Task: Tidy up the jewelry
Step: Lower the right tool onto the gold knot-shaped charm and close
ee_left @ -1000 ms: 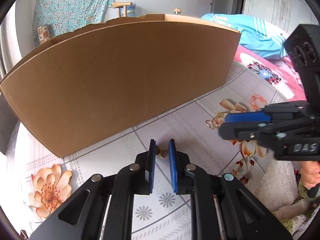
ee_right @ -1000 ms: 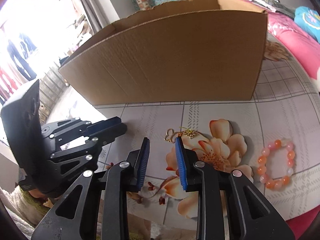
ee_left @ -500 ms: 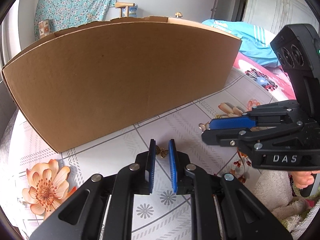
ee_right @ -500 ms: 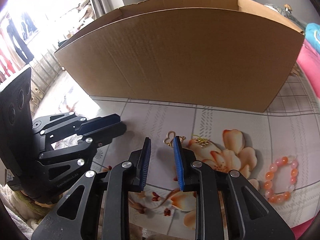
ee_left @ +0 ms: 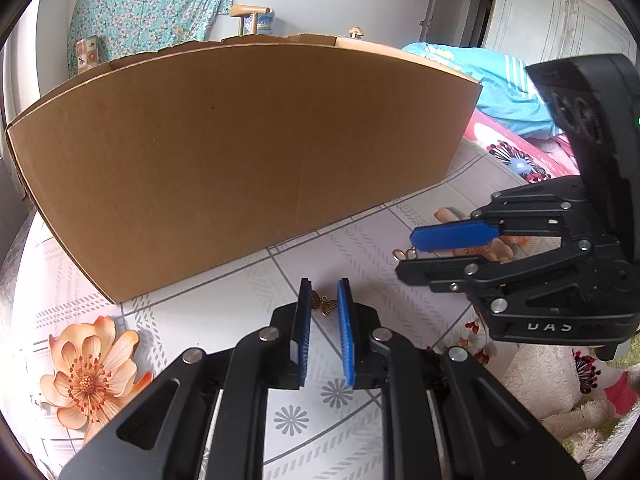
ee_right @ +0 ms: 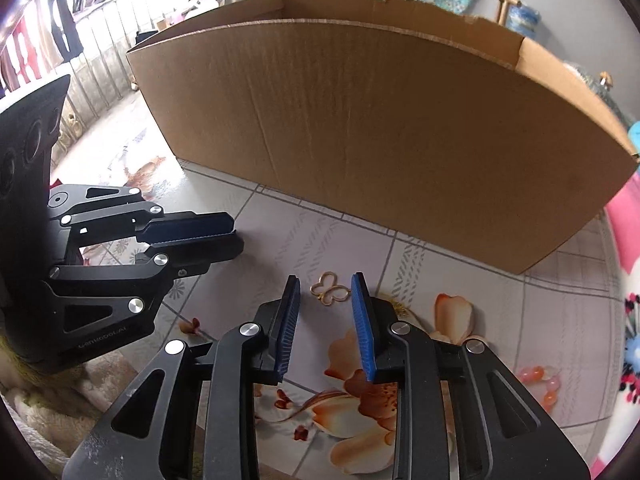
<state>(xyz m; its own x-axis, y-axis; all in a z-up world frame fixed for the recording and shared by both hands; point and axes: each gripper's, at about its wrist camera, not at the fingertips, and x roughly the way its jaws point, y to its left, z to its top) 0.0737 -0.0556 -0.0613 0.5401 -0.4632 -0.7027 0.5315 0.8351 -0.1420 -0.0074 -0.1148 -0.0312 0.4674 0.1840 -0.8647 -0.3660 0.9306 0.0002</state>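
A small bronze butterfly charm (ee_left: 324, 304) sits pinched between the blue pads of my left gripper (ee_left: 324, 300), just above the floral tablecloth. Seen from the right wrist, my left gripper (ee_right: 236, 236) stands nearly closed at the left; the charm is hidden there. A gold open-outline butterfly pendant (ee_right: 330, 290) lies on the cloth between the tips of my right gripper (ee_right: 325, 286). Its jaws are opening and the pads stand clear of the pendant on both sides. In the left wrist view my right gripper (ee_left: 406, 254) hangs over the pendant (ee_left: 402, 254).
A big open cardboard box (ee_left: 240, 152) (ee_right: 400, 140) stands right behind both grippers. An orange and pink bead bracelet (ee_right: 540, 380) lies at the right on the cloth. A fluffy white towel (ee_left: 560, 400) lies at the near edge.
My right gripper rolled and slid left, so the gold pendant now lies between its tips instead of by its right finger; its jaws are a little wider. The left gripper kept still with the charm.
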